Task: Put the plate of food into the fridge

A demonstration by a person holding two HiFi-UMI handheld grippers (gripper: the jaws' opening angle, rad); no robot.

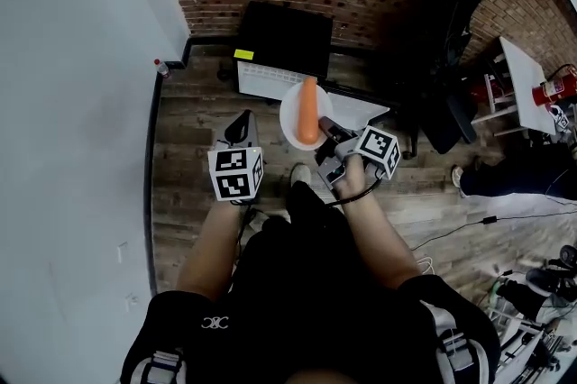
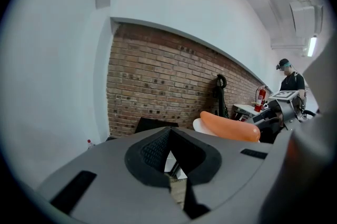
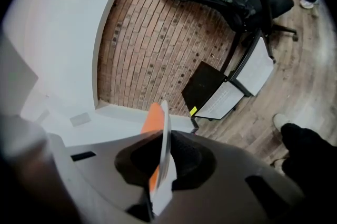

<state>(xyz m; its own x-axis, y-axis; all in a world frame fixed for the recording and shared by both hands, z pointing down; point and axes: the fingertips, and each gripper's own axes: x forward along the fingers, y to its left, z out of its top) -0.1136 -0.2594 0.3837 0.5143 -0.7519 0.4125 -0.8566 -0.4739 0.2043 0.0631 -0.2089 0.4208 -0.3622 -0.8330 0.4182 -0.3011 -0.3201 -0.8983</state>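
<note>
A white plate (image 1: 290,123) carries a long orange piece of food (image 1: 309,110) and hangs above the wooden floor. My right gripper (image 1: 326,132) is shut on the plate's near right rim. In the right gripper view the plate (image 3: 166,133) stands edge-on between the jaws, with the orange food (image 3: 154,118) on its left. My left gripper (image 1: 242,125) is just left of the plate, holding nothing, its jaws together. The left gripper view shows those shut jaws (image 2: 169,157), with the food (image 2: 229,126) and the right gripper (image 2: 274,115) off to the right.
A low black box (image 1: 284,38) with a white panel (image 1: 266,80) in front stands against the brick wall ahead. A black office chair (image 1: 451,31) is at right, a white wall (image 1: 72,148) at left. A fire extinguisher (image 1: 552,89) and a person (image 2: 290,81) are far right.
</note>
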